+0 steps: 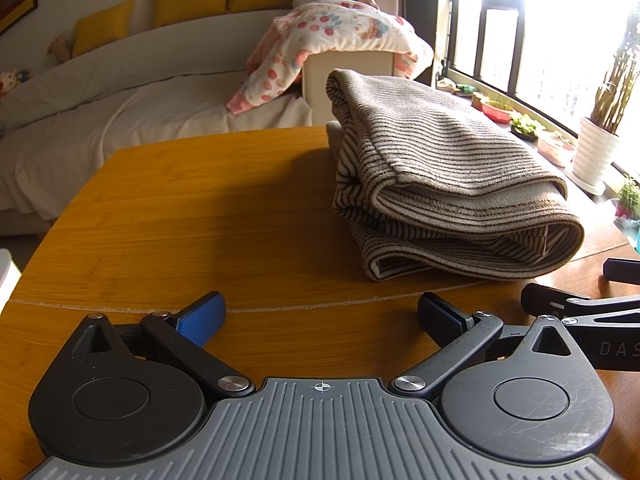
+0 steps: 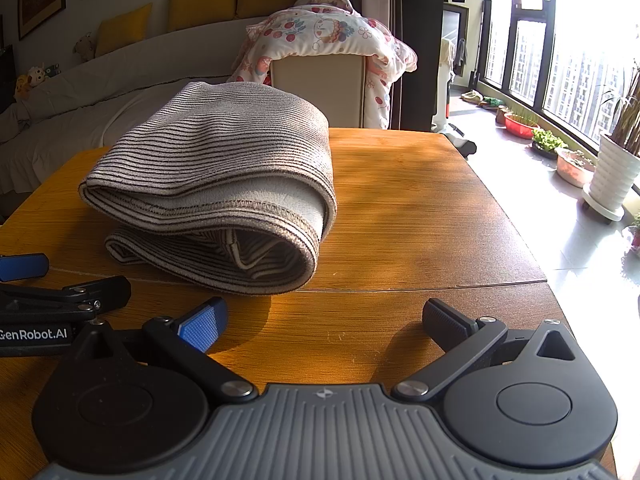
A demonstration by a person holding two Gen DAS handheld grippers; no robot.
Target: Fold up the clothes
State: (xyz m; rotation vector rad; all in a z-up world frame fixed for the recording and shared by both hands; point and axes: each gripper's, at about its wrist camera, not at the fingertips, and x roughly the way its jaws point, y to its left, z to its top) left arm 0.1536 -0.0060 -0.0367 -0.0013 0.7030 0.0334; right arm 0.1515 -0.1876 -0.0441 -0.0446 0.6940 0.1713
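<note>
The striped garment (image 2: 216, 184) lies folded on the table (image 2: 400, 216), soft and thick, best taken at its near rolled edge. Both the left gripper (image 1: 320, 314) and right gripper (image 2: 324, 320) are held wide open, empty.

Strong daylight pours in from the window (image 1: 568, 28) at about two o'clock, blown out to pure white in the left wrist view, where no detail survives behind the bars. In the right wrist view the same window (image 2: 576, 64) holds some detail, and the floor (image 2: 532, 208) below it glares. The worktop (image 1: 200, 216) is warm and bright, with a soft shadow of the folded striped cloth (image 1: 436, 176) falling toward nine o'clock; on the other worktop (image 2: 420, 200) view, dappled shade lies across the wood. The room toward ten o'clock is dimmer. Focus is sharp throughout. Fisheye distortion bends straight edges toward the frame borders.
</note>
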